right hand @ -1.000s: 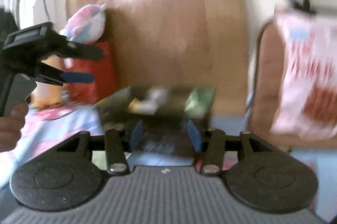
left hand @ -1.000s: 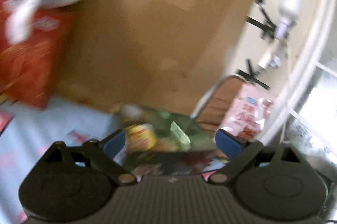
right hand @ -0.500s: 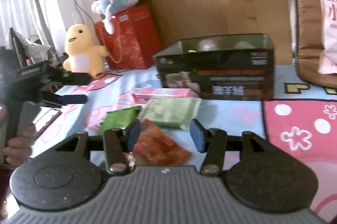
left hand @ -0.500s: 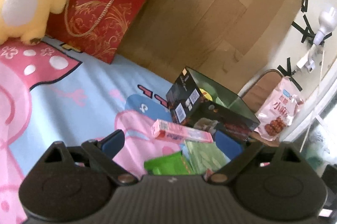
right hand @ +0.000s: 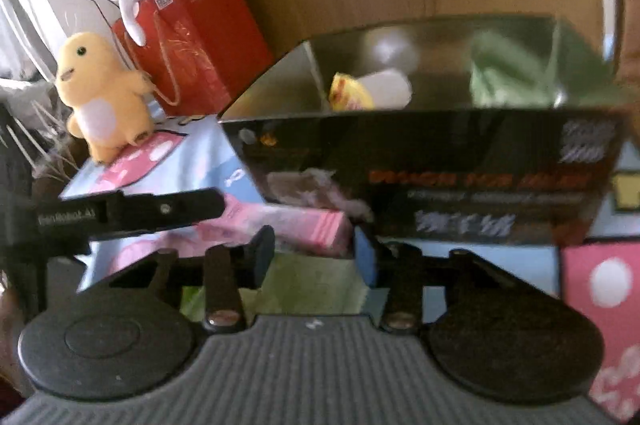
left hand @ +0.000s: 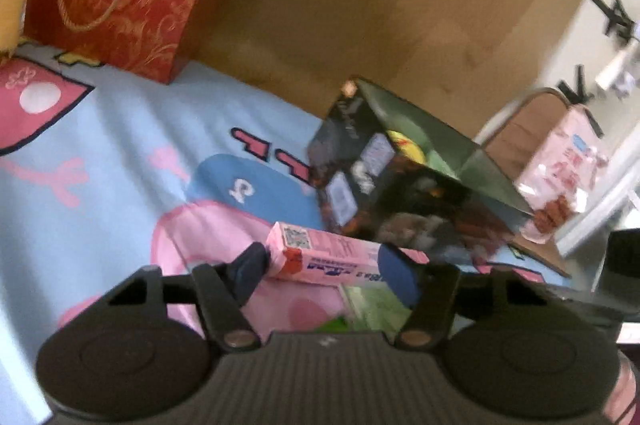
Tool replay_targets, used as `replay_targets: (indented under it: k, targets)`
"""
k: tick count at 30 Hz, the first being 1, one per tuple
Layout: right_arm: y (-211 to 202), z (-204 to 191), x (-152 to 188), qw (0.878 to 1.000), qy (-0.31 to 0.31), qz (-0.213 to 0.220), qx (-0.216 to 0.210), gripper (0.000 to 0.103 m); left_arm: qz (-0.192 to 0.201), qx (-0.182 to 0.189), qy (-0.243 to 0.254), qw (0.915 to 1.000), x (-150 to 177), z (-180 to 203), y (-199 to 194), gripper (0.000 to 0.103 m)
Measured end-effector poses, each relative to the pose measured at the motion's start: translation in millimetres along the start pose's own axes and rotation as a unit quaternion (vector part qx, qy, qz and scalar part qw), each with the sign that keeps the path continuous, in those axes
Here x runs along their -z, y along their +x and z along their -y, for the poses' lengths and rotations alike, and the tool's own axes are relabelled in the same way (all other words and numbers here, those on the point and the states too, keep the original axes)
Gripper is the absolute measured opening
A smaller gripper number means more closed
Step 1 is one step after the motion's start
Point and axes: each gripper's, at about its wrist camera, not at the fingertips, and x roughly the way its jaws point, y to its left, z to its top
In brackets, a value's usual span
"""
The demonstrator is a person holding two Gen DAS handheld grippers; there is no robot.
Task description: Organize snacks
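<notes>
Left wrist view: the left gripper (left hand: 326, 273), its jaws just narrowed, straddles the long pink cardboard snack box (left hand: 320, 257) lying just before the open dark printed carton (left hand: 400, 185) on the blue-and-pink cartoon sheet (left hand: 120, 153); whether the pads press it I cannot tell. Right wrist view: the right gripper (right hand: 316, 257), jaws also just drawn closer, frames the pale green snack packet (right hand: 308, 285) lying flat before that carton, beside the pink box's end, contact unclear. Inside the carton sit a yellow-and-white packet (right hand: 368, 91) and a green one (right hand: 508, 77).

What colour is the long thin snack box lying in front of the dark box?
Pink long thin snack box, clearest in the left wrist view.
</notes>
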Motion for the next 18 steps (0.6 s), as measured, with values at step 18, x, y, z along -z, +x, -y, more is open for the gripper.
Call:
replay_targets:
  k: [18]
  targets:
    - [-147.5, -11.5, 105.2, 0.977, -0.097, 0.144, 0.121, 0.035, -0.033, 0.112, 0.063, 0.9912, 63.5, 98.9, -13.9, 0.071]
